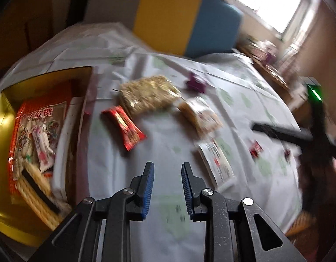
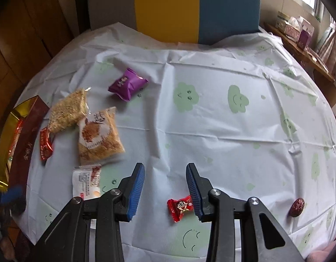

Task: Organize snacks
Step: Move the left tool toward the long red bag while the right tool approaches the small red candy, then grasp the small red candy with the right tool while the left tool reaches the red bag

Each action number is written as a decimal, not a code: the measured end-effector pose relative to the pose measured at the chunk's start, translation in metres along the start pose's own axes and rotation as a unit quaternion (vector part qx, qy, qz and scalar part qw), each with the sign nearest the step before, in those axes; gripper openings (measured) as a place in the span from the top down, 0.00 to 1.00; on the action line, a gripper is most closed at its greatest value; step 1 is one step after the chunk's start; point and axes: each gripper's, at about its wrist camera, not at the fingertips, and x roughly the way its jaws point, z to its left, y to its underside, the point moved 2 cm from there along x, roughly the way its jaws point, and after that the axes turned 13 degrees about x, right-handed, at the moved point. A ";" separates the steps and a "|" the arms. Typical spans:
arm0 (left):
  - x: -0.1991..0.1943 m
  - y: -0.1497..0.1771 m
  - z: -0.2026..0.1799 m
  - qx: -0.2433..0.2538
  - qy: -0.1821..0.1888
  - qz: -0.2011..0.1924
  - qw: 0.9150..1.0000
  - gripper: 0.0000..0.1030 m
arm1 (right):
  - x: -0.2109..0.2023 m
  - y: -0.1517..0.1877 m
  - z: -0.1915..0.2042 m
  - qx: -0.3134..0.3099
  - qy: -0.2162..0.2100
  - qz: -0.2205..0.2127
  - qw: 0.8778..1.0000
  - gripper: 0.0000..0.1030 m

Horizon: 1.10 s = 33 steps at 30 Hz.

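Note:
My left gripper point(image 1: 168, 166) is open and empty above the white tablecloth point(image 1: 168, 144). Left of it, a gold box point(image 1: 6, 118) holds a red candy bag point(image 1: 40, 126) and wafers. On the cloth lie a grain bar pack point(image 1: 146, 95), a red wrapper point(image 1: 124, 126), a tan pack point(image 1: 200, 115), a white pack point(image 1: 216, 163) and a purple pack point(image 1: 195, 83). My right gripper point(image 2: 165, 166) is open over a small red candy point(image 2: 180, 206) that lies on the cloth by its right finger. A purple pack point(image 2: 127, 84), tan pack point(image 2: 100, 135) and white pack point(image 2: 88, 181) lie to its left.
A round dark red candy point(image 2: 297, 206) sits near the table's right edge. A chair with a yellow and blue back point(image 2: 189, 8) stands behind the table. A wooden shelf point(image 2: 303, 50) with boxes is at the right. A blurred black frame with a green light point(image 1: 313, 91) reaches in.

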 end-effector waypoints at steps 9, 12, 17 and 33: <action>0.048 -0.049 0.022 -0.040 -0.075 0.067 0.994 0.67 | -0.011 -0.006 0.001 0.008 -0.021 -0.014 1.000 0.61; 0.061 -0.051 0.024 -0.034 -0.103 0.076 0.991 0.66 | -0.014 -0.007 0.001 0.008 -0.028 -0.019 0.999 0.61; 0.075 -0.052 0.030 -0.041 -0.139 0.085 0.986 0.60 | -0.016 -0.007 0.004 0.005 -0.033 -0.020 0.999 0.61; 0.061 -0.021 -0.005 0.031 -0.016 0.029 0.999 0.92 | -0.013 -0.009 -0.006 0.024 -0.012 -0.017 0.999 0.61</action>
